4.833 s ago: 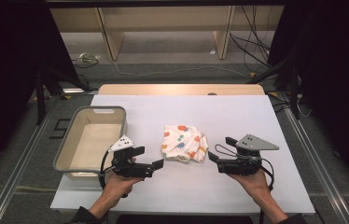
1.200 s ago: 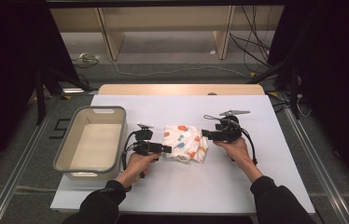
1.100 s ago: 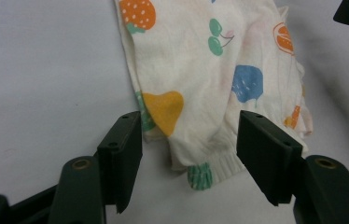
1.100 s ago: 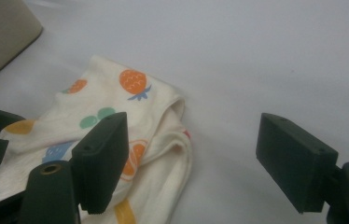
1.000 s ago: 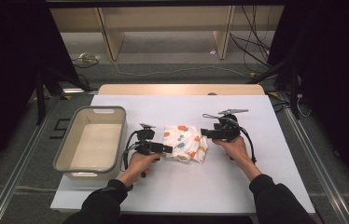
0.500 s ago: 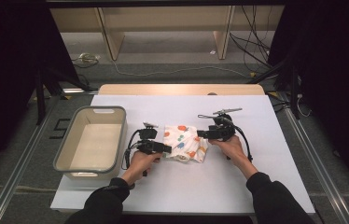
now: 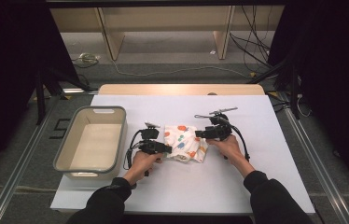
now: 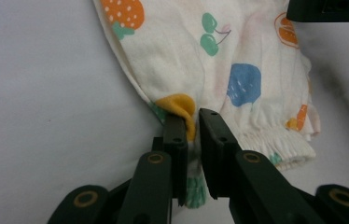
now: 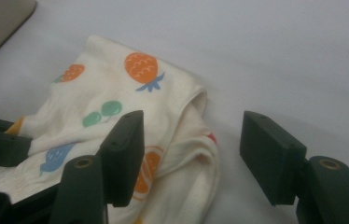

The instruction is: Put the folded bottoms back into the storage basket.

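Grey plastic bin (image 7: 91, 142) on table's left side, long axis running front to back, nothing inside (handle slot at far end). White table top (image 7: 256, 177) w/ a strip of bare wood (image 7: 177, 89) along its far edge. Behind table: light wooden furniture legs (image 7: 109, 35) on grey floor, cables (image 7: 256, 51) trailing at right, a pale cord (image 7: 163, 72) across the middle. Dark curtains (image 7: 4, 70) both sides. Metal rails (image 7: 322, 172) flank the table.
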{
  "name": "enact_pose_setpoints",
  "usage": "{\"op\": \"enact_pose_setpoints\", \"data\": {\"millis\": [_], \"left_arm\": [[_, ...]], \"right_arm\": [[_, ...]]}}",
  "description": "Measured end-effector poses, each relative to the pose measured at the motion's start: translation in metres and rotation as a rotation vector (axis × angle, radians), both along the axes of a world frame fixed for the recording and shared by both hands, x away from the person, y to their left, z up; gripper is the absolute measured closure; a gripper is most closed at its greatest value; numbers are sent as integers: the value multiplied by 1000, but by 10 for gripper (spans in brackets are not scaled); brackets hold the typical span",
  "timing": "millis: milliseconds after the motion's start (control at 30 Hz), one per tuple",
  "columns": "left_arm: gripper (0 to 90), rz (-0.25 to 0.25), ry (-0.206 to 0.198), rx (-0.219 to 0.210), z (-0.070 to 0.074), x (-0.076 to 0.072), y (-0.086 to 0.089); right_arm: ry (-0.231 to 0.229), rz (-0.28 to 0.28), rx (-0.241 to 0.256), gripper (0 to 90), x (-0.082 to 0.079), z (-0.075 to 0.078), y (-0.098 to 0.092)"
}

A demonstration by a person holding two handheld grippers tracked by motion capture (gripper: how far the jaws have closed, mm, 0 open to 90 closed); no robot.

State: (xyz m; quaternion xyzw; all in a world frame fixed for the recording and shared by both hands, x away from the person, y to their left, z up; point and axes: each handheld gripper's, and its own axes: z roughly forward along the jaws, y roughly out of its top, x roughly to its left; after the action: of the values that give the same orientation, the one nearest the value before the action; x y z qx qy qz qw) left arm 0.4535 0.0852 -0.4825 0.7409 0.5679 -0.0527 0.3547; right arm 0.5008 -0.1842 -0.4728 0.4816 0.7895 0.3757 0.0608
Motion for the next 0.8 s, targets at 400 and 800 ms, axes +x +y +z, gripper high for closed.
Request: {"op": "enact_pose_setpoints", "data": {"millis": [400, 800], "left_arm": [[836, -25, -16, 6, 1, 0, 0], [847, -36, -25, -6, 2, -1, 0]], "right_arm": [[26, -27, -2, 562, 5, -11, 12], [42, -16, -11, 794, 4, -10, 16]]}}
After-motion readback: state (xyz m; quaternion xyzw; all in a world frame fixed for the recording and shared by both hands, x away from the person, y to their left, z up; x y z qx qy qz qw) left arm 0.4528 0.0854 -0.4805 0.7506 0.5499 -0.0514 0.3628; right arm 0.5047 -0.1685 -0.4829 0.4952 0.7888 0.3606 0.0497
